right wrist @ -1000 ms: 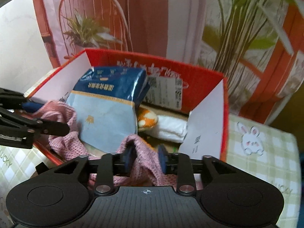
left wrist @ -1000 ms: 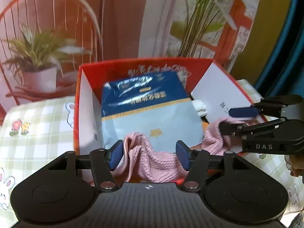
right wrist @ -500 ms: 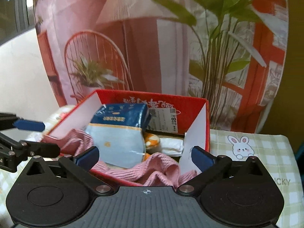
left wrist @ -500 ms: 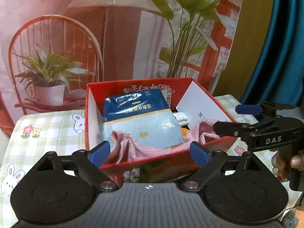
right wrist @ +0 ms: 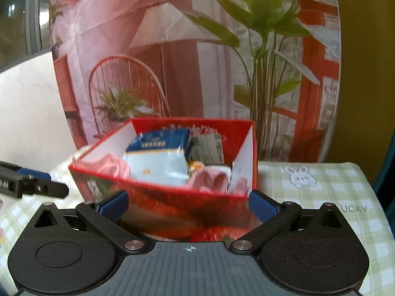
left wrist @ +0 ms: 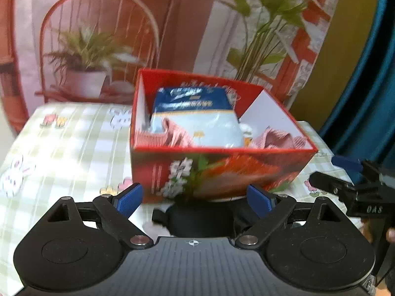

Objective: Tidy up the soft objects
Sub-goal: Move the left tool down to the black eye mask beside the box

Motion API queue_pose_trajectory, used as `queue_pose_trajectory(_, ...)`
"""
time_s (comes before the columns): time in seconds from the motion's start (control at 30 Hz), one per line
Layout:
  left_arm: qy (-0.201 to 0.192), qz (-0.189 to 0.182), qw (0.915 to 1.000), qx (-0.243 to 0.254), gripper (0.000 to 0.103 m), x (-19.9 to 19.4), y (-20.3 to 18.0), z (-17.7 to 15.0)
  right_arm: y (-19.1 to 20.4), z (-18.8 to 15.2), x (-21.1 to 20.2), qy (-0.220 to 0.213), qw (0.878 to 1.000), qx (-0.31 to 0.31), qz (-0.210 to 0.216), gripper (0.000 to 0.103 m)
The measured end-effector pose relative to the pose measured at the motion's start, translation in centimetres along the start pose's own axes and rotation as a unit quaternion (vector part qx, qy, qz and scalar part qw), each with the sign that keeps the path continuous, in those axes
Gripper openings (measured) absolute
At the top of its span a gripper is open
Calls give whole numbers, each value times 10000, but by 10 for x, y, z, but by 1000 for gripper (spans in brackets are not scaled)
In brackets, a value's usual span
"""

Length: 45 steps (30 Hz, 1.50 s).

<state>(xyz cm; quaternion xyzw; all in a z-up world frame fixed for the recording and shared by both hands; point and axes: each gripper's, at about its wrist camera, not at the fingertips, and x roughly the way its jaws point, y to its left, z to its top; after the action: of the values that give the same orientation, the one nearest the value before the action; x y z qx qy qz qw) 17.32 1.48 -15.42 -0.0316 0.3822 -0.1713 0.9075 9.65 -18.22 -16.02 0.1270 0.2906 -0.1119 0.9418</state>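
A red box (left wrist: 222,170) (right wrist: 172,204) stands on the checked tablecloth. Inside it a blue and white soft pack (left wrist: 197,120) (right wrist: 158,160) leans upright. A pink knitted cloth (left wrist: 274,138) (right wrist: 212,180) lies draped around the pack's base. My left gripper (left wrist: 195,199) stands open in front of the box, with nothing between its fingers. My right gripper (right wrist: 188,204) is open too, back from the box's front wall. In the left wrist view the right gripper (left wrist: 345,177) shows at the right edge. The left gripper (right wrist: 32,182) shows at the left edge of the right wrist view.
The green checked tablecloth (left wrist: 61,153) with rabbit prints covers the table. A printed backdrop (right wrist: 172,49) of a chair, a lamp and plants hangs behind the box. A blue curtain (left wrist: 365,98) hangs at the right. A dark round object (left wrist: 200,219) lies under the left gripper.
Both grippers let go of the pink cloth, opened wide and drew back out of the box. The cloth now lies inside the box.
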Motion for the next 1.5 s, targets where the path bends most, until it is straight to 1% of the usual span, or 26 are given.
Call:
queue_pose_trajectory(0.13,23,241,9996,-167,92,4,4,-20,-1,-22,1,130,9998,157,-86,103)
queue_pose_trajectory(0.23,111,253,9993,-256,92,6,5,-34,-1,-39,2,187,9992,277,-225,103)
queue_pose_trajectory(0.4,395,284,9983,-333,92,16,7,-49,-2,-65,4,257,9976,544,-329,103)
queue_pose_trajectory(0.5,464,239,9978,-415,92,20,10,-52,-3,-69,8,384,9969,602,-330,102)
queue_pose_trajectory(0.63,421,289,9977,-442,92,20,11,-53,-4,-71,11,451,9966,624,-296,101)
queue_pose_trajectory(0.7,439,303,9974,-483,92,21,13,-54,-4,-70,15,518,9964,608,-278,96)
queue_pose_trajectory(0.8,473,329,9967,-569,91,24,17,-54,-4,-69,21,614,9961,611,-190,85)
queue_pose_trajectory(0.93,512,340,9962,-620,90,26,19,-56,-3,-65,31,683,9959,591,-104,79)
queue_pose_trajectory(1.03,533,332,9959,-654,90,28,20,-56,-4,-62,40,708,9953,636,-162,71)
queue_pose_trajectory(1.1,537,311,9956,-700,89,29,21,-56,-6,-63,48,796,9944,650,-224,63)
queue_pose_trajectory(1.13,536,284,9955,-728,87,29,23,-56,-6,-65,52,890,9936,652,-245,60)
queue_pose_trajectory(1.17,534,252,9953,-766,85,30,25,-56,-6,-68,55,979,9927,653,-249,54)
queue_pose_trajectory(1.23,532,186,9943,-907,81,32,31,-54,-6,-75,59,1104,9915,637,-254,53)
queue_pose_trajectory(1.33,519,104,9920,-1143,74,39,40,-49,-6,-80,60,1109,9919,574,-214,52)
queue_pose_trajectory(1.5,572,71,9904,-1260,69,59,50,-39,-6,-85,62,1109,9923,523,-185,52)
